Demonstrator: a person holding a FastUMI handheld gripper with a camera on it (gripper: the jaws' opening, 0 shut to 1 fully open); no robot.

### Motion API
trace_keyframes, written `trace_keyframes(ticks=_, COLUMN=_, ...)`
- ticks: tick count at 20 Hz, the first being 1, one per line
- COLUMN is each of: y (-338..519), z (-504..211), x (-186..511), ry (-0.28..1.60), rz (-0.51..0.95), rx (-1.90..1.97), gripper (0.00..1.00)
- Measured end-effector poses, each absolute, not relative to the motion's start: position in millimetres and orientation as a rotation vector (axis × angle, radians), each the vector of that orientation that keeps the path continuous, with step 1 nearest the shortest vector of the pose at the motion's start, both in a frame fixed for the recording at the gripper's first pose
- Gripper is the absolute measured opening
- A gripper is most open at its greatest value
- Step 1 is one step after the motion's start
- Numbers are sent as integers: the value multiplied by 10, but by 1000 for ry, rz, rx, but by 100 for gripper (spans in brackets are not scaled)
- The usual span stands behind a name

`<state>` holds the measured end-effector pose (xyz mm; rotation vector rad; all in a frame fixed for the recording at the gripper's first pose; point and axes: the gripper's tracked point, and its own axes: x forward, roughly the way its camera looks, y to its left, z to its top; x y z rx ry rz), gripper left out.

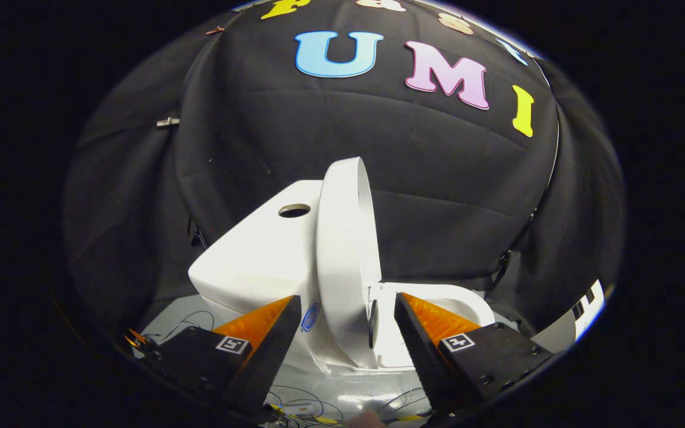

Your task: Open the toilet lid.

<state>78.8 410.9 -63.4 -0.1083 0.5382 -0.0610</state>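
- Lid (342, 255) stands upright against the tank (259, 261), so opening looks done.
- Hand-held gripper (347, 327) open, empty, fingers flanking the lid.

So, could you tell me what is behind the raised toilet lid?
The lid stands upright between the open gripper fingers. Behind it sits the tank, its top hole visible; the lid covers the tank's near face.

toilet lid (342, 255) and tank (259, 261) look glossy, smooth and hard; the wall (437, 178) behind is matt cloth.
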Motion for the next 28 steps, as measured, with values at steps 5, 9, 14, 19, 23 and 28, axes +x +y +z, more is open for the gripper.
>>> trace_keyframes(ticks=5, y=4099, z=-530, x=707, ry=545, rz=-20, rx=-85, gripper=100)
trace_keyframes(ticks=9, y=4106, z=-190, x=591, ry=478, rz=19, rx=-87, gripper=100)
trace_keyframes(ticks=14, y=4081, z=190, x=391, ry=413, rz=81, rx=-48, gripper=99)
trace_keyframes(ticks=19, y=3621, z=571, x=274, ry=314, rz=73, rx=-77, gripper=99)
trace_keyframes(ticks=23, y=3013, z=641, x=207, ry=304, rz=29, rx=-30, gripper=100)
trace_keyframes(ticks=28, y=2314, z=578, x=182, ry=289, rz=26, rx=14, gripper=100)
